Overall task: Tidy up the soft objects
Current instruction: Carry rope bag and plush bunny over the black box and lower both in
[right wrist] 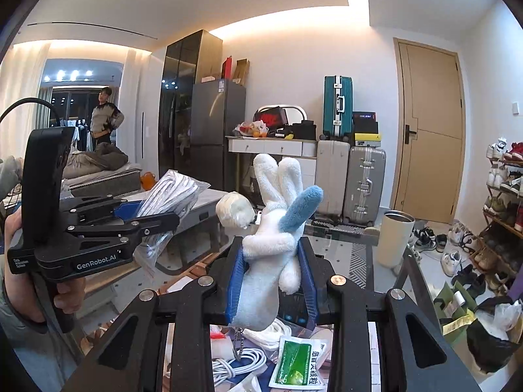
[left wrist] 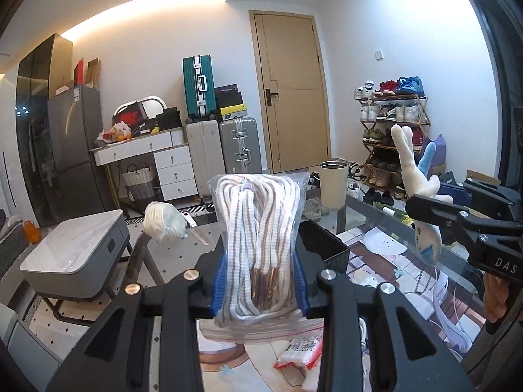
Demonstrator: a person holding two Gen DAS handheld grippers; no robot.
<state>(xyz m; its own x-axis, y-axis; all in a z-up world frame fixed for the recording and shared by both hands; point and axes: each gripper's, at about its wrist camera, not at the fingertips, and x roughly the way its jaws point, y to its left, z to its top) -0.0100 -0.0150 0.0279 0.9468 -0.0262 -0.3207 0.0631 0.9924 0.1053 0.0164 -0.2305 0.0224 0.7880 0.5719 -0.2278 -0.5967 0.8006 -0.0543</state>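
Observation:
My left gripper (left wrist: 260, 261) is shut on a clear plastic bag of white-and-brown cord (left wrist: 258, 225), held upright between its blue pads above the glass table (left wrist: 369, 219). From the right wrist view the left gripper (right wrist: 148, 220) sits at the left with the same bag (right wrist: 170, 196), and a hand (right wrist: 65, 297) is on its grip. My right gripper (right wrist: 271, 272) is shut on a white plush rabbit (right wrist: 271, 241) with one blue ear, ears up. In the left wrist view, the right gripper (left wrist: 425, 204) holds the rabbit (left wrist: 413, 173) at the right.
A wrapped white bundle (left wrist: 163, 223) and a beige tumbler (left wrist: 333, 184) stand at the table's far side, and a black box (left wrist: 327, 251) sits behind the bag. Below lie a green packet (right wrist: 295, 362) and white cable (right wrist: 242, 361). A shoe rack (right wrist: 505, 196) is at the right. A person (right wrist: 104, 117) stands far back.

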